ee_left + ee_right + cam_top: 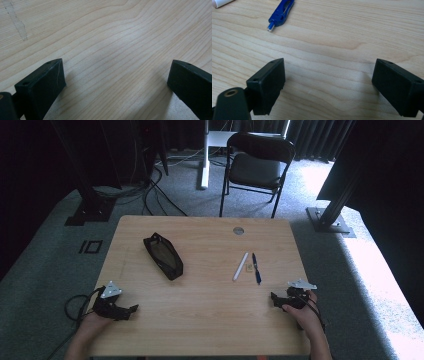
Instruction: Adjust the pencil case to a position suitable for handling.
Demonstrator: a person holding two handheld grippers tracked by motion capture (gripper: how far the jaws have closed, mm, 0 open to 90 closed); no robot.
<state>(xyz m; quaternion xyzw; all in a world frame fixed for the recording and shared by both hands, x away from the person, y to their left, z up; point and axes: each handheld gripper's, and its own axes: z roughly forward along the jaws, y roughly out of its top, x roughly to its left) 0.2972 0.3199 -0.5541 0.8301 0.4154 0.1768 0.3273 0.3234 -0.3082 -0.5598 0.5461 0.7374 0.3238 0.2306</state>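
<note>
A black mesh pencil case (pixel 163 256) lies open on the left half of the wooden table (pixel 210 320). A white pen (pixel 240 266) and a blue pen (pixel 256 268) lie side by side right of centre, with a small tan bit (pixel 248 267) between them. My left gripper (pixel 131 310) rests near the table's front left, open, with bare wood between its jaws (pixel 116 75). My right gripper (pixel 274 298) rests at the front right, open and holding nothing (pixel 329 77). The blue pen's tip (pixel 280 13) lies ahead of it to the left, beside the white pen's end (pixel 220 2).
A round grey cable port (pixel 238 230) sits near the table's far edge. Behind the table stand a black folding chair (pixel 257 167), a white post (pixel 204 155), dark frame legs (pixel 87 200) and floor cables (pixel 155 195). A cable loops off the left gripper (pixel 75 305).
</note>
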